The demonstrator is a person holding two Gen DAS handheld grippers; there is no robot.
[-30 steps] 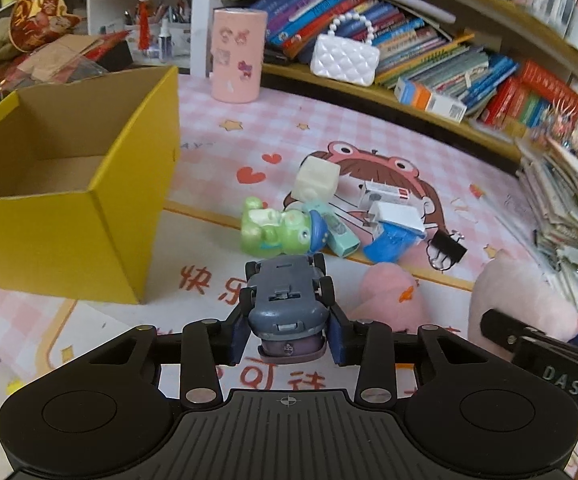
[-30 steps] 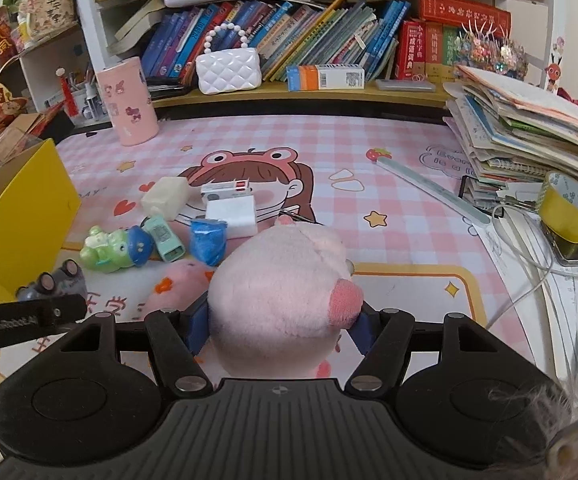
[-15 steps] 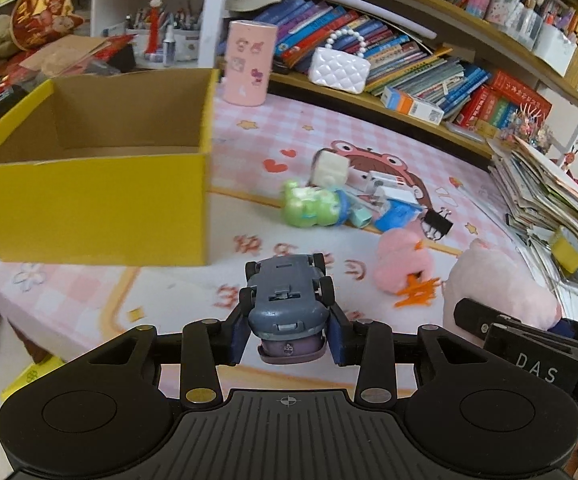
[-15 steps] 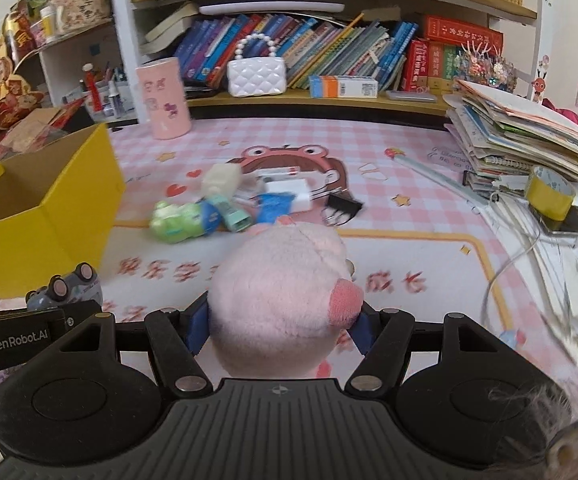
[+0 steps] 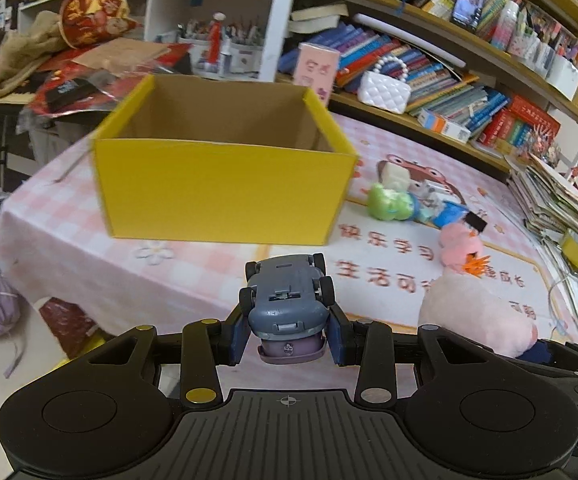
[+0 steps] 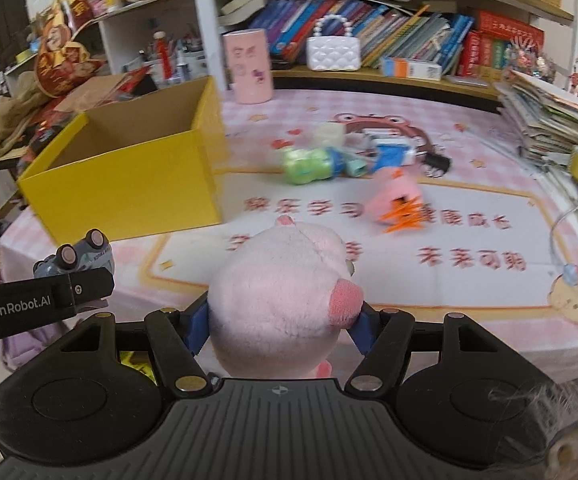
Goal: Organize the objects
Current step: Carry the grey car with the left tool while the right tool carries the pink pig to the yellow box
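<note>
**Both grippers pulled back from the toy pile, loads in hand**

Both grippers had drawn away from the scattered toys, so the yellow box [image 5: 225,190] now sat squarely ahead of the left one. The left gripper [image 5: 289,336] was clamped on a grey toy car [image 5: 287,296], held upside down with its wheels up. The right gripper [image 6: 279,330] squeezed a pink plush pig [image 6: 277,292] between its blue pads. Beyond them, the open box stood on the desk [image 6: 429,288], apparently empty as far as I could see. The green toy [image 6: 307,164] and its neighbours lay further right. Judging by this, both loads were headed for the box.
</note>
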